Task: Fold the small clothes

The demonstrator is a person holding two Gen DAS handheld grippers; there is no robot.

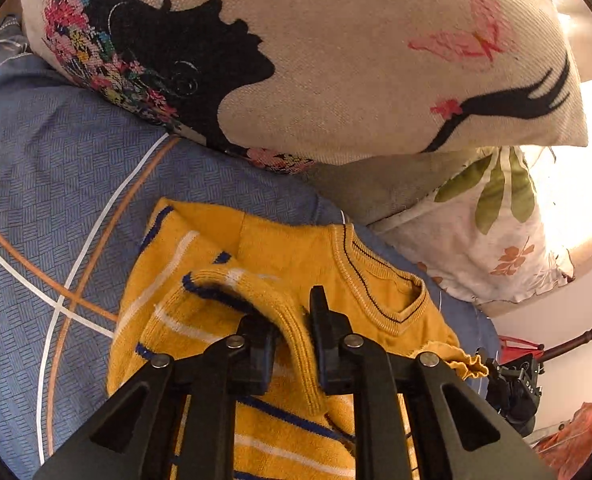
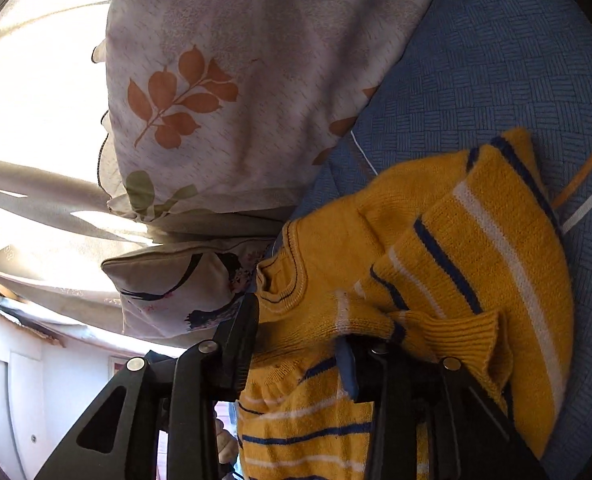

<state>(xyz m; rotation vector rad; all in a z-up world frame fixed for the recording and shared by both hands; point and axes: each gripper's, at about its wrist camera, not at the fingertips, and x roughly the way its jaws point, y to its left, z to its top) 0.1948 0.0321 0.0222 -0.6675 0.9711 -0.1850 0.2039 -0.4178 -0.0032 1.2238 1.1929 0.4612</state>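
Observation:
A mustard-yellow knit sweater with blue and white stripes lies bunched on a blue patterned bedsheet. In the left wrist view its V-neck points to the right. One ribbed sleeve cuff runs between the fingers of my left gripper, whose jaws stand slightly apart and loose around the knit. In the right wrist view the sweater is heaped to the right. My right gripper is open, with folds of the sweater between its fingers and draped over the right one.
A beige cushion printed with a black silhouette and flowers leans at the head of the bed. Beside it is a white leaf-print pillow. Both also show in the right wrist view, the cushion below the pillow. The bed edge is at far right, with red-orange items beyond it.

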